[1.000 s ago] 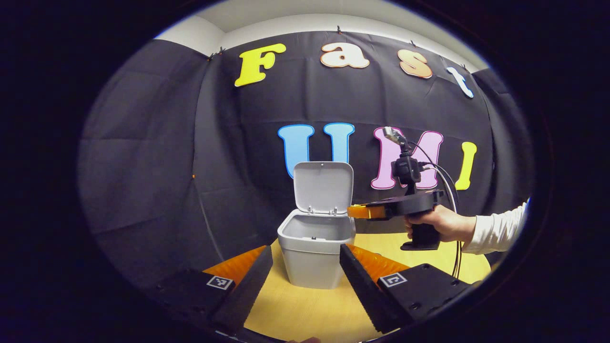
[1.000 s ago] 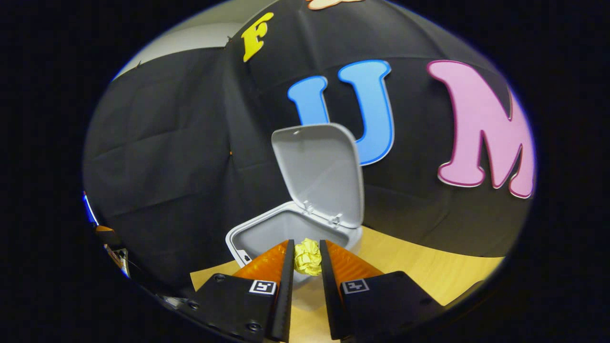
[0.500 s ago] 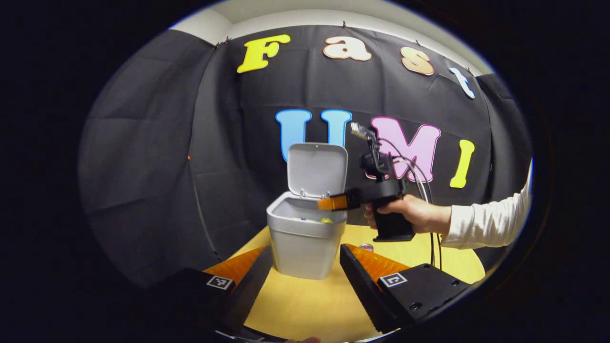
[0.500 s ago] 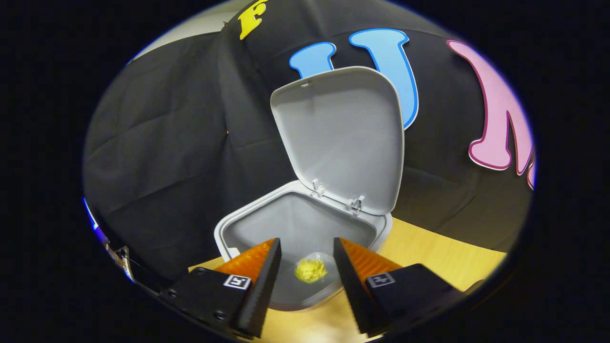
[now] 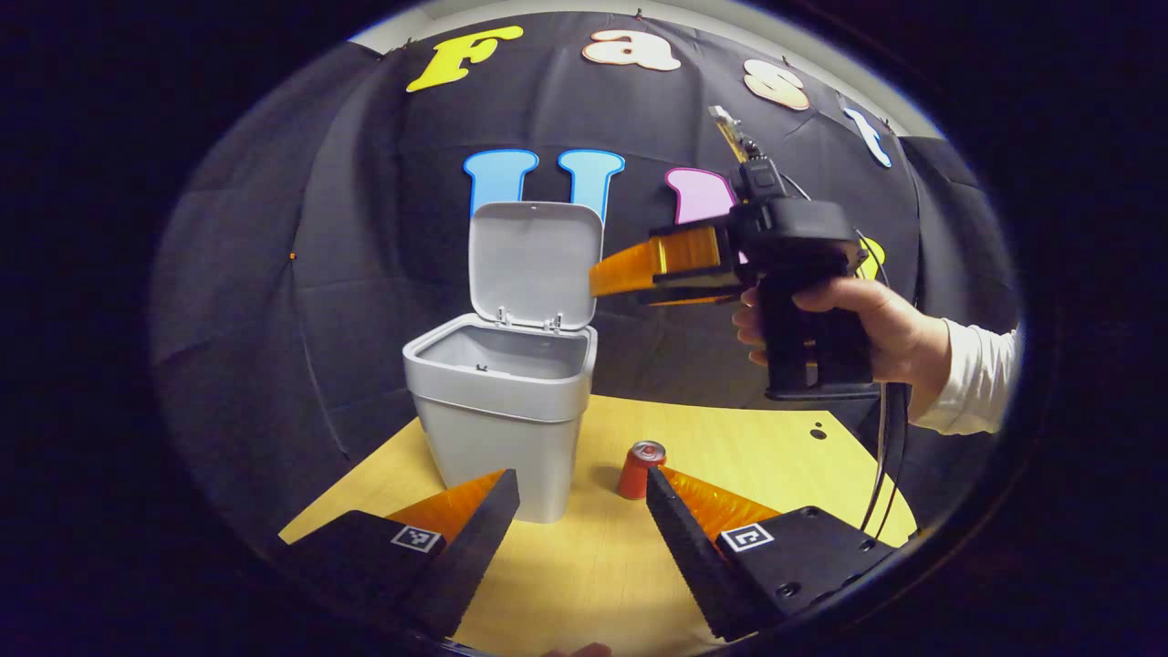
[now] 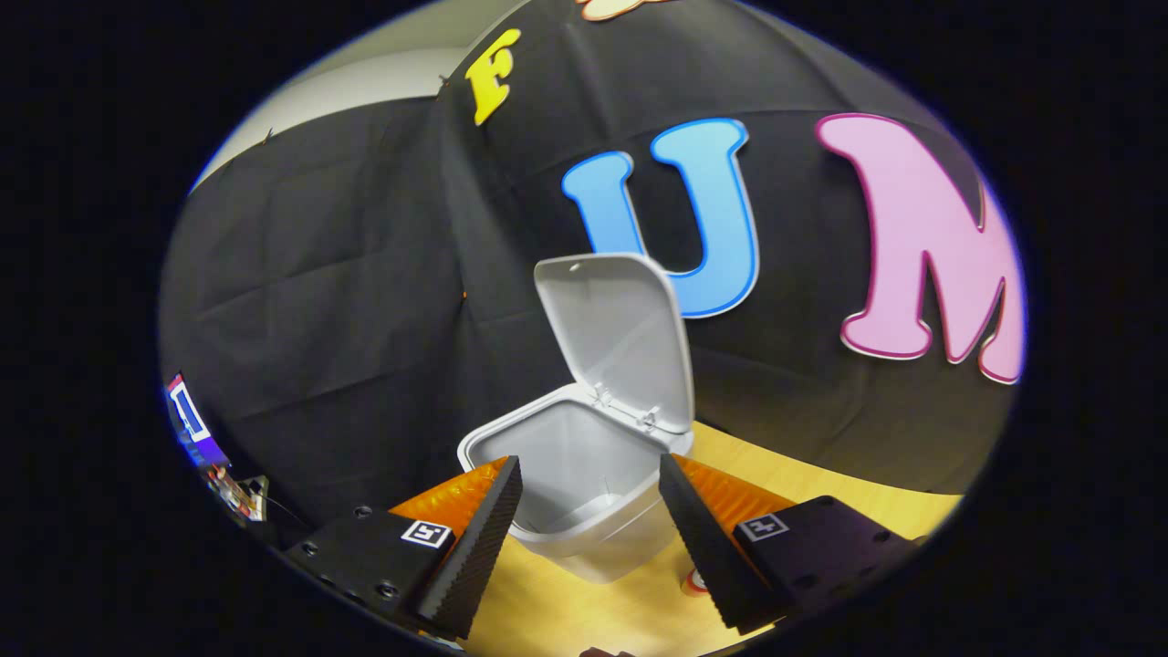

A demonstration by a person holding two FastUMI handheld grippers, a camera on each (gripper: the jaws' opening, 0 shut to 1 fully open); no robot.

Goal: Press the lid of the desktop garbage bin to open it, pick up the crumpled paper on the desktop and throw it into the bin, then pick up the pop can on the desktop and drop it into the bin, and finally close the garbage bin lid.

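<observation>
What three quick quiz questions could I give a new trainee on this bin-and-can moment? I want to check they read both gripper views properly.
1. True or false: the bin lid stands open.
2. Where does the pop can stand? A) inside the bin B) upright on the table, beside the bin C) between the right gripper's fingers
3. Fill in: the right gripper is ____ and holds nothing.

Key
1. True. The lid stands raised behind the garbage bin.
2. B. In the left gripper view it stands on the table, just beyond the left gripper, which is open.
3. Open. Its fingers are spread, with the bin's mouth showing between them.
</observation>
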